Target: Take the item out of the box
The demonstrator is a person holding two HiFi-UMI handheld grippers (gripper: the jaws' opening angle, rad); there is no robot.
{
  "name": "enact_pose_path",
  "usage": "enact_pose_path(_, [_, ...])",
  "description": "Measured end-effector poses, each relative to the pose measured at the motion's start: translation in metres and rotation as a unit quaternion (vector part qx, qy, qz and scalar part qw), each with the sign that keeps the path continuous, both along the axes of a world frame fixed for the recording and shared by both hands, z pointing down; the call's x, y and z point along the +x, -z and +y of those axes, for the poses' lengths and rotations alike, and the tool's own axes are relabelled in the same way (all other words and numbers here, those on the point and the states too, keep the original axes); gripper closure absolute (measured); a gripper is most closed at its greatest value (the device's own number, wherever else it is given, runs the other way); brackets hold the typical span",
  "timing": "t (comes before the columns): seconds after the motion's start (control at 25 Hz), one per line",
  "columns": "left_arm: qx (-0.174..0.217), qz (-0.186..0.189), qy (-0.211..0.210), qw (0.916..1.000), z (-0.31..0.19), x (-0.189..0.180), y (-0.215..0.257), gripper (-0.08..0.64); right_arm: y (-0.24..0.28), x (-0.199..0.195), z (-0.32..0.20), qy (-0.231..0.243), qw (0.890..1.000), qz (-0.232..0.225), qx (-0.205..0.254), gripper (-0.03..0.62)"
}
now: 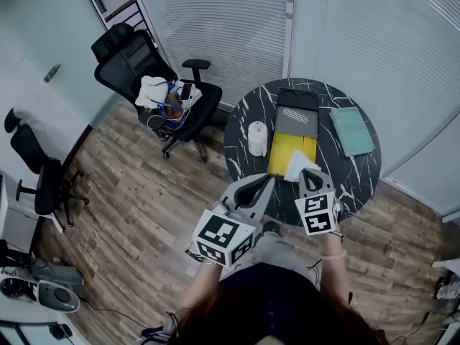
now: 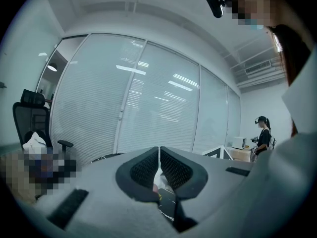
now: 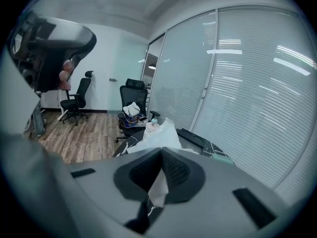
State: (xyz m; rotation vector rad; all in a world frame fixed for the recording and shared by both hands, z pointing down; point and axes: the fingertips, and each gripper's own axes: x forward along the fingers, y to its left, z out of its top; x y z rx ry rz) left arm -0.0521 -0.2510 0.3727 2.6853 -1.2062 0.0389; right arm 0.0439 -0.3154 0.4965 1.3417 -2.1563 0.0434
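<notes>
On the round black marble table (image 1: 244,121) lies an open box (image 1: 289,154) with a yellow inside and its dark lid (image 1: 297,113) folded back. My right gripper (image 1: 309,180) (image 3: 161,153) hovers at the box's near end, shut on a white crinkly bag (image 1: 300,164) (image 3: 159,134) that sticks up past its jaws. The left gripper (image 1: 260,185) (image 2: 159,150) is over the table's near edge, left of the box. Its jaws are shut with nothing between them.
A white cylinder-shaped device (image 1: 257,139) stands on the table just left of the box. A teal booklet (image 1: 352,130) lies to the right. A black office chair (image 1: 154,92) piled with belongings stands left of the table. A glass wall with blinds runs behind.
</notes>
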Motion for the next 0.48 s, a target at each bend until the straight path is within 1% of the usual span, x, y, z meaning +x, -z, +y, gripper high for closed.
enact_pose_path(0.16, [0.003, 0.001, -0.001, 1.0, 0.012, -0.003, 0.003, 0.532, 0.007, -0.004, 0.012, -0.001, 1.0, -0.005, 0.008, 0.568])
enact_pose_path(0.48, [0.01, 0.001, -0.005, 0.9999, 0.041, -0.002, 0.003, 0.532, 0.02, -0.005, 0.039, 0.001, 1.0, 0.003, 0.024, 0.568])
